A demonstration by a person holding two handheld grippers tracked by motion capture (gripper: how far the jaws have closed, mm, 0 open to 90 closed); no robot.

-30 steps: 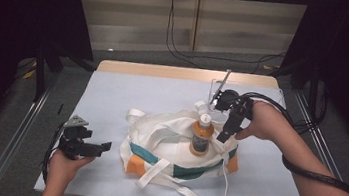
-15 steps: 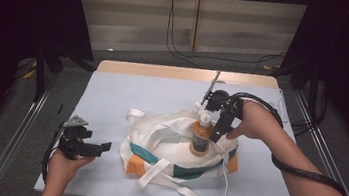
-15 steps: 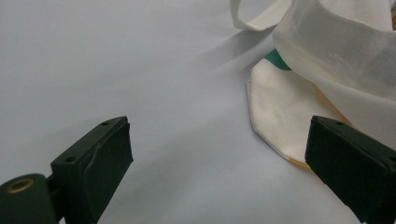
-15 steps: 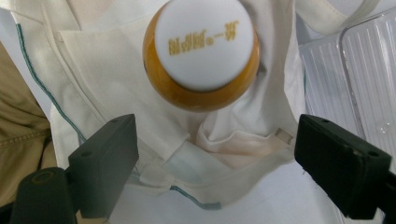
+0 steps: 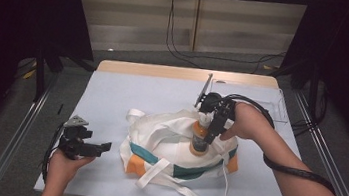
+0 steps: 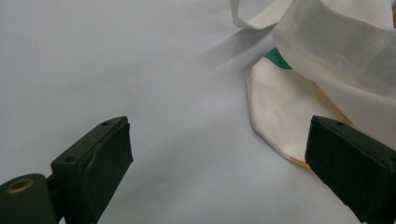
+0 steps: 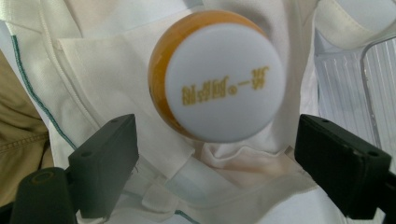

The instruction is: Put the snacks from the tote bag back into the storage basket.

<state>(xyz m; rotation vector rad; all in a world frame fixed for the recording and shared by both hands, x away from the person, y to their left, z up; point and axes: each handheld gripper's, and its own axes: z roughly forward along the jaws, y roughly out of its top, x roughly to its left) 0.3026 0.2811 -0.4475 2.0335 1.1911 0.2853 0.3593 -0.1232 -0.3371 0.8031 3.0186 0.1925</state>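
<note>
A white tote bag (image 5: 161,144) with teal and orange panels lies crumpled mid-table. An orange bottle (image 5: 199,142) with a white cap stands upright on it. My right gripper (image 5: 211,131) hangs directly over the bottle, pointing down. In the right gripper view the cap (image 7: 224,81), with gold lettering, sits between and beyond the open jaws of my right gripper (image 7: 215,172), untouched. My left gripper (image 5: 102,147) rests open at the table's front left, aimed at the bag. In the left gripper view the jaws of this gripper (image 6: 219,158) stand wide apart, with the bag's corner (image 6: 289,112) just ahead.
A clear plastic container (image 5: 263,96) stands at the table's back right; its ribbed wall (image 7: 355,79) is in the right gripper view. The bag's long strap (image 5: 186,192) loops toward the front edge. The pale blue table (image 5: 128,92) lies bare at the left and back.
My right gripper has moved left and down from beside the bottle until it sits over its cap. The left gripper and the bag have stayed still.
</note>
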